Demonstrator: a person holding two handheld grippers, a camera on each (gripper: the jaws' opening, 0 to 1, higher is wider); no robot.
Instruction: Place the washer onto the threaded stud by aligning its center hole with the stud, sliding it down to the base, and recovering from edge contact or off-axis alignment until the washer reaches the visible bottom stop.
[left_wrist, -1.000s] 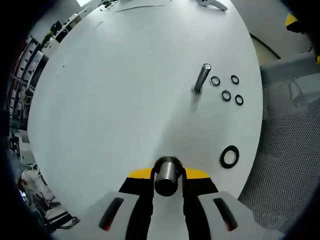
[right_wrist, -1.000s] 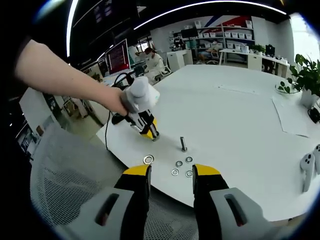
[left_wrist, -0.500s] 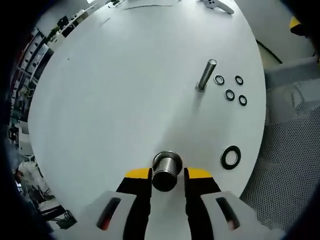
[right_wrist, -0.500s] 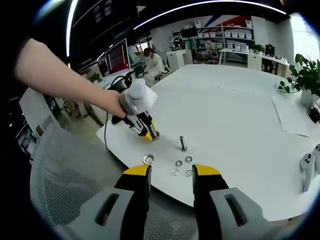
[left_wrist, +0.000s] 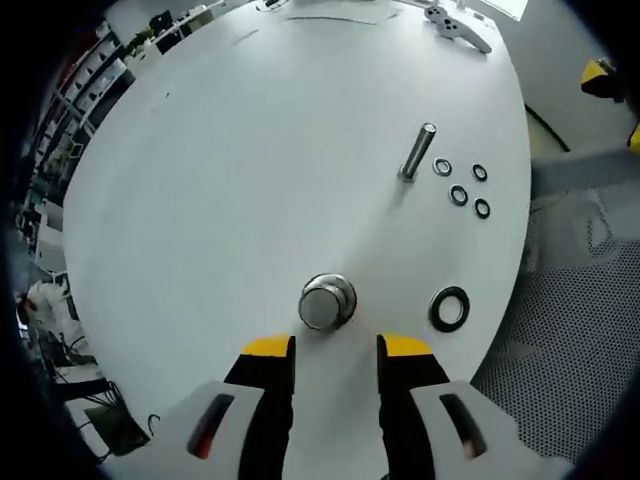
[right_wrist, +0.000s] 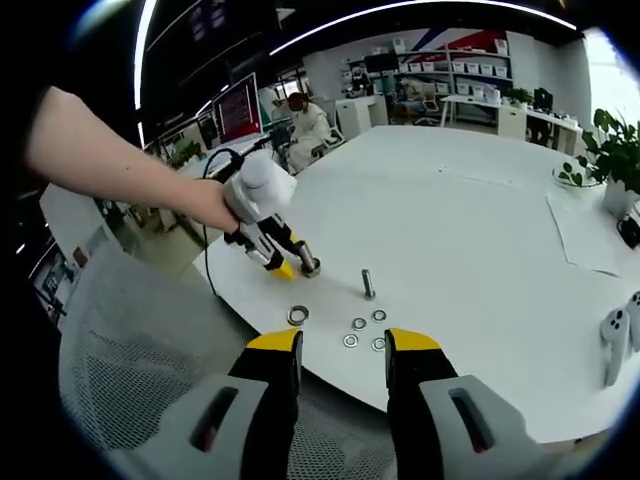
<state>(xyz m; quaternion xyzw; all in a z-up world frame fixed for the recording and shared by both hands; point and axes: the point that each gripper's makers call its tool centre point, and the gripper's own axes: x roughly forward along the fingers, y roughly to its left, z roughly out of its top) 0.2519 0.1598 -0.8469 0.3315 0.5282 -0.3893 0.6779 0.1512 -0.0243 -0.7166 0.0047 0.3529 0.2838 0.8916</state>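
A thick threaded stud (left_wrist: 327, 302) stands upright on the white table (left_wrist: 220, 180), just ahead of my left gripper (left_wrist: 336, 350), which is open and apart from it. A large dark washer (left_wrist: 449, 308) lies flat to the stud's right, near the table edge. Further off a thin stud (left_wrist: 417, 152) stands with several small washers (left_wrist: 459, 194) beside it. In the right gripper view my right gripper (right_wrist: 343, 345) is open and holds nothing, short of the table edge. The left gripper (right_wrist: 288, 268) sits beside the thick stud (right_wrist: 308, 265), with the large washer (right_wrist: 297, 316) and thin stud (right_wrist: 368, 284) nearby.
A mesh chair (left_wrist: 570, 300) stands off the table's right edge, and the mesh chair (right_wrist: 130, 380) also lies below my right gripper. A person's arm (right_wrist: 120, 170) holds the left gripper. A game controller (left_wrist: 455, 22) lies at the far side. A plant (right_wrist: 620, 150) and papers sit far right.
My left gripper has opened and drawn back from the thick stud, which now stands free on the table. The right gripper has held still.
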